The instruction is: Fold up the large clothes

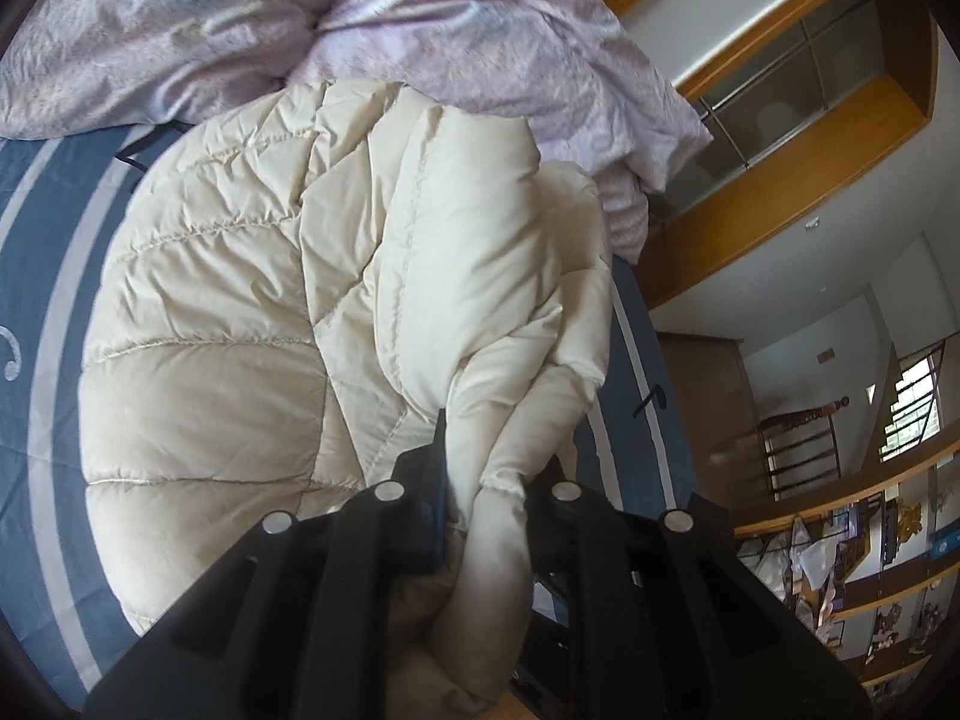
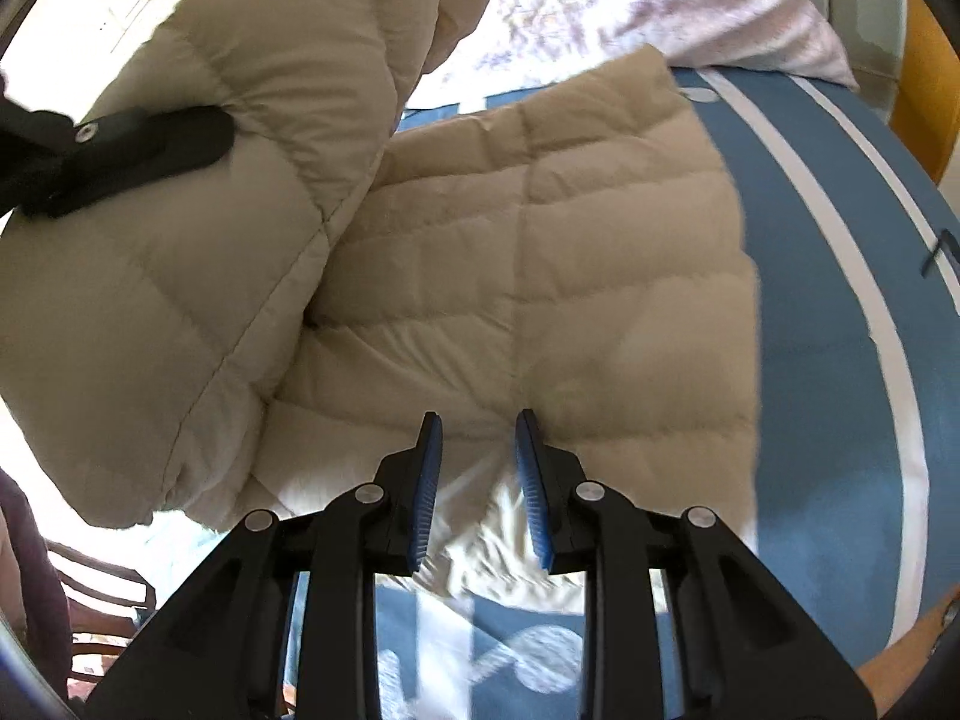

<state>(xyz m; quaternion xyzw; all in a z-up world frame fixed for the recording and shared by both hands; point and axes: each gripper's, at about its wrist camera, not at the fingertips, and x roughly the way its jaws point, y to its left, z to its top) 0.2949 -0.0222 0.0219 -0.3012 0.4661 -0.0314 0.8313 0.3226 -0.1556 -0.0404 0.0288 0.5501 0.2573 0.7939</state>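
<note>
A cream quilted puffer jacket (image 1: 240, 312) lies on a blue bed cover with white stripes (image 1: 36, 360). My left gripper (image 1: 498, 468) is shut on a bunched sleeve or edge of the jacket (image 1: 510, 420), which hangs up out of its fingers. The right wrist view has that left gripper (image 2: 198, 138) at the upper left, holding a lifted fold of the jacket (image 2: 180, 276) over the flat part (image 2: 540, 276). My right gripper (image 2: 478, 420) hovers above the jacket's near edge, its blue pads (image 2: 427, 480) apart with nothing pinched between them.
A crumpled lilac quilt (image 1: 420, 30) lies at the far end of the bed. A wooden cabinet with glass doors (image 1: 780, 180) and cluttered shelves (image 1: 870, 570) stand to the right. A wooden chair (image 2: 102, 588) and a person's dark sleeve (image 2: 30, 570) are at the bed's near left.
</note>
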